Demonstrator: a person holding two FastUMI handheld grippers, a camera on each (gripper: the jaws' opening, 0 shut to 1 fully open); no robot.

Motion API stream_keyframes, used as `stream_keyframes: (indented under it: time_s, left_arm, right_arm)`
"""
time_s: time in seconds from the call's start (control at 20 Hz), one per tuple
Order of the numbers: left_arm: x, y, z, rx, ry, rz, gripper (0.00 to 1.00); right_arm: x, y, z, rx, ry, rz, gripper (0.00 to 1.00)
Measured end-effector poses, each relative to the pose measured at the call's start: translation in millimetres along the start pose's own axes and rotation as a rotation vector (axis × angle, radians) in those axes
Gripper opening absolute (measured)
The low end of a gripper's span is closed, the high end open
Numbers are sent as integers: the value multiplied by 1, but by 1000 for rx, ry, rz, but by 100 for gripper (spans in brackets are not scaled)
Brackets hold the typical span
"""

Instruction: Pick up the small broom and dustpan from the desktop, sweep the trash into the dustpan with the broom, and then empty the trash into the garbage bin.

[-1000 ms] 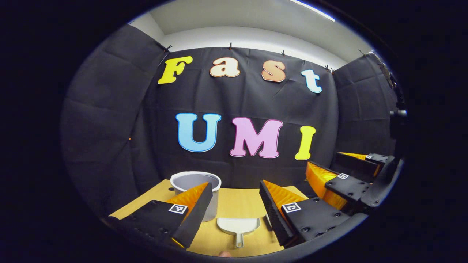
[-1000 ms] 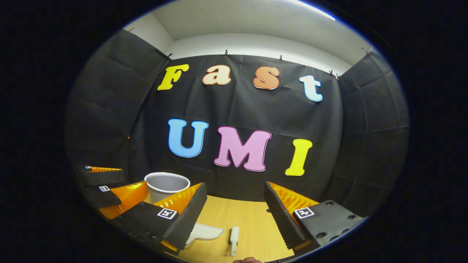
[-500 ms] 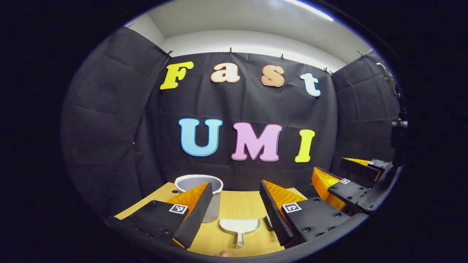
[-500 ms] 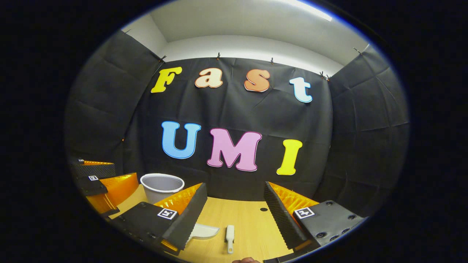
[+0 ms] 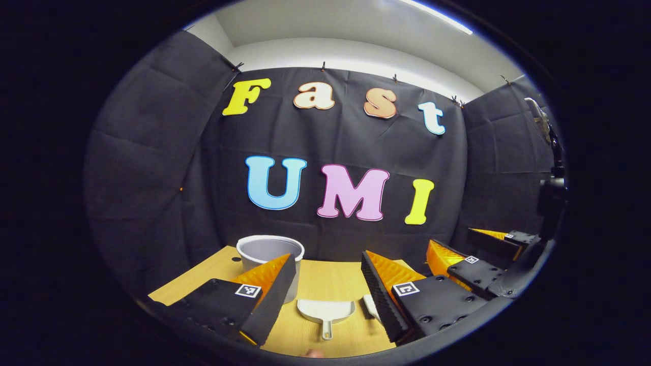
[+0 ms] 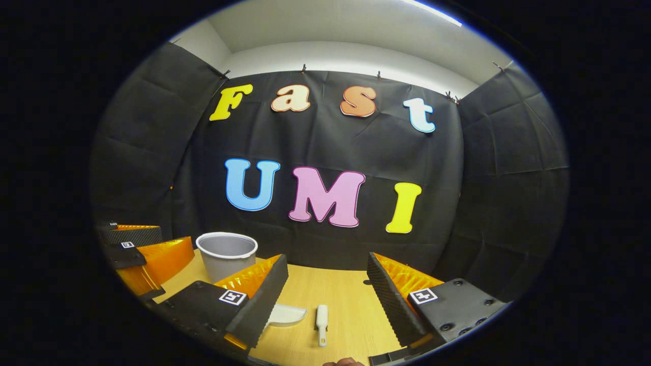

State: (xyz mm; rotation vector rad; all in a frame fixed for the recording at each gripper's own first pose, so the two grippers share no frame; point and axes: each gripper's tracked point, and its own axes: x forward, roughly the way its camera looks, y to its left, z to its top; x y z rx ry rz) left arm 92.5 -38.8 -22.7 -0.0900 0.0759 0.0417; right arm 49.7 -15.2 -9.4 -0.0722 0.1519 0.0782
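I'm at the pickup, both jaws apart above the pale wooden bench [image 6: 346, 295]: next, left gripper [image 5: 325, 290] onto the white plastic dustpan [image 5: 325, 311], right gripper [image 6: 325, 295] onto the small white broom [image 6: 321, 319].

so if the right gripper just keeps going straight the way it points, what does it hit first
Probably the small broom, lying on the desktop between the open fingers of the right gripper. Depth is unclear, so it could pass over it toward the black cloth wall.

Wooden desktop [image 6: 346, 300] carries 3 things: grey bin [image 6: 227, 254], white dustpan [image 5: 325, 311], apparently small broom [image 6: 321, 319].
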Motion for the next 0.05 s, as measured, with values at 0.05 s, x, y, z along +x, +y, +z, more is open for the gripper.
stream_keyframes:
  time_s: [0.05]
  left_arm:
    - [0,1,1,-1,1,2,78]
  right_arm:
    - [1,1,-2,-1,6,3,96]
